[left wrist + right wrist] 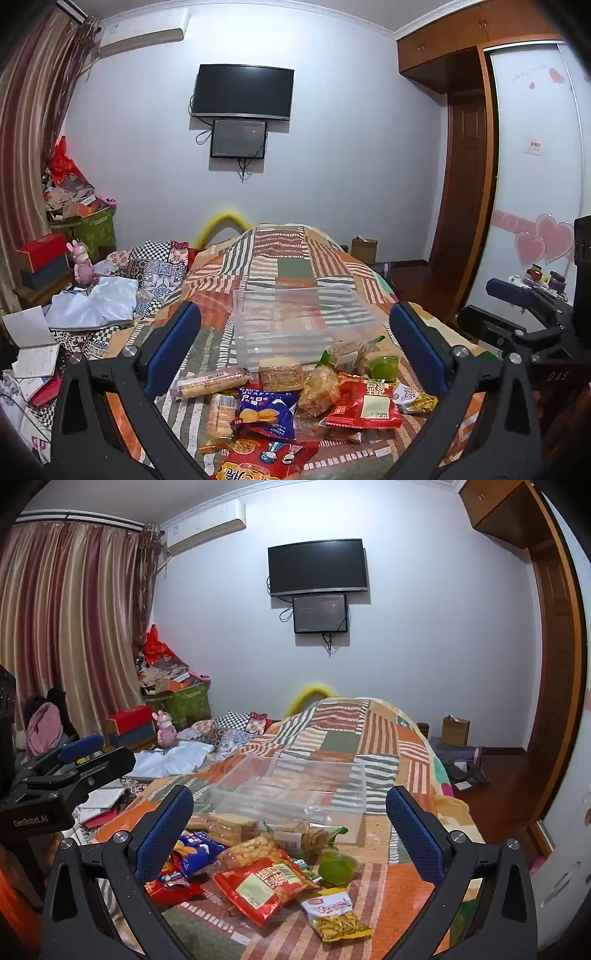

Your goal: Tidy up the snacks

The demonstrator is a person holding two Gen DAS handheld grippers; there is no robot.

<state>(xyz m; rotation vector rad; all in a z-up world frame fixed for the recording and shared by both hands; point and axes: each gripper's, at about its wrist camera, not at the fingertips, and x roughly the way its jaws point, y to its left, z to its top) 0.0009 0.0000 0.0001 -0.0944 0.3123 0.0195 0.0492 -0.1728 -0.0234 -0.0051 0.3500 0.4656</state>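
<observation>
snack packets (295,402) heaped before clear bin (303,325), both grippers wide apart

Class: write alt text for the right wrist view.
Open right gripper hovers over snack packets heaped on a patchwork bedspread, with an empty clear plastic bin just behind them. The left gripper shows at left.

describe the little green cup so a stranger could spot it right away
On the patchwork bedspread, find the clear plastic bin and the snack pile before it. The green cup sits at the pile's right edge, the only see-through round tub among flat packets.
</observation>
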